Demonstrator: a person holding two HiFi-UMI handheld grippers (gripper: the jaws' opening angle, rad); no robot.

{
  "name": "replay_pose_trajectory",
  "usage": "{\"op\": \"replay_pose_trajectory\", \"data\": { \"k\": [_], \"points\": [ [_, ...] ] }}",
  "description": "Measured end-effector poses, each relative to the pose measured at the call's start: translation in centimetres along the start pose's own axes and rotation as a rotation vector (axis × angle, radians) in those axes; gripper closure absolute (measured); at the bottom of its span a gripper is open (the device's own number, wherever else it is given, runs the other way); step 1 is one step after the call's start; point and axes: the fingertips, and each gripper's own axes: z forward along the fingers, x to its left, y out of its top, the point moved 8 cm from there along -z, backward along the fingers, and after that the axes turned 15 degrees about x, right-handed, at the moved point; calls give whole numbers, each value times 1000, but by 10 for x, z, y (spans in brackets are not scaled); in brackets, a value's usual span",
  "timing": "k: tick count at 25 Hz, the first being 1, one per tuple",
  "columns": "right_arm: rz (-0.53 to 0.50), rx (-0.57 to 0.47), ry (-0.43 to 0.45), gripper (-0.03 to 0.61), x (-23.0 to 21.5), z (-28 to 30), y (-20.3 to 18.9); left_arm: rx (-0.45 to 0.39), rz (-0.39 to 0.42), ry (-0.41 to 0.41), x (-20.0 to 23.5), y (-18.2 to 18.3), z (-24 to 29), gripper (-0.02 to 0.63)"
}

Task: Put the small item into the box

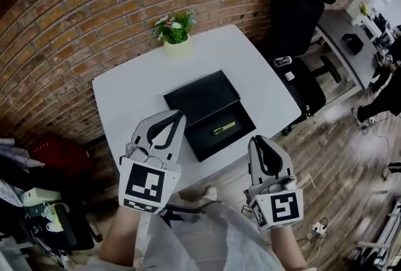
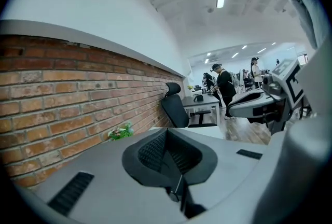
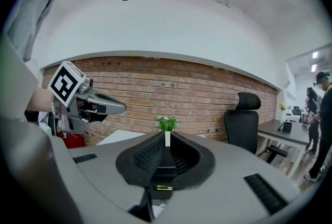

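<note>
On the white table [image 1: 131,91] lies an open black box [image 1: 230,118], its lid [image 1: 200,95] lying behind the tray. A small yellow-green item [image 1: 223,128] rests inside the tray. My left gripper [image 1: 180,115] hovers over the table's front edge, just left of the box, jaws closed with nothing between them. Off the front right corner of the table, my right gripper [image 1: 258,140] is raised, also shut and empty. In the left gripper view the closed jaws [image 2: 165,132] point toward the brick wall. The right gripper view shows the closed jaws [image 3: 167,136] aimed at the plant.
A potted plant [image 1: 175,30] stands at the table's back edge against the brick wall [image 1: 94,6]. A black office chair [image 1: 299,31] sits to the right, with desks and people beyond [image 2: 224,85]. A red object [image 1: 53,154] and clutter lie on the floor at left.
</note>
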Motion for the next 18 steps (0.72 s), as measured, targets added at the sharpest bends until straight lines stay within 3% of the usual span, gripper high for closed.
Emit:
{"op": "replay_pose_trajectory", "data": {
  "k": [10,18],
  "points": [
    [-22,-16,40,520,20,7,9,-47,-85,55,14,-10,-38,595],
    [-35,-7,56,520,29,6,10,-45,-85,53,12,-13,-46,595]
  ]
}}
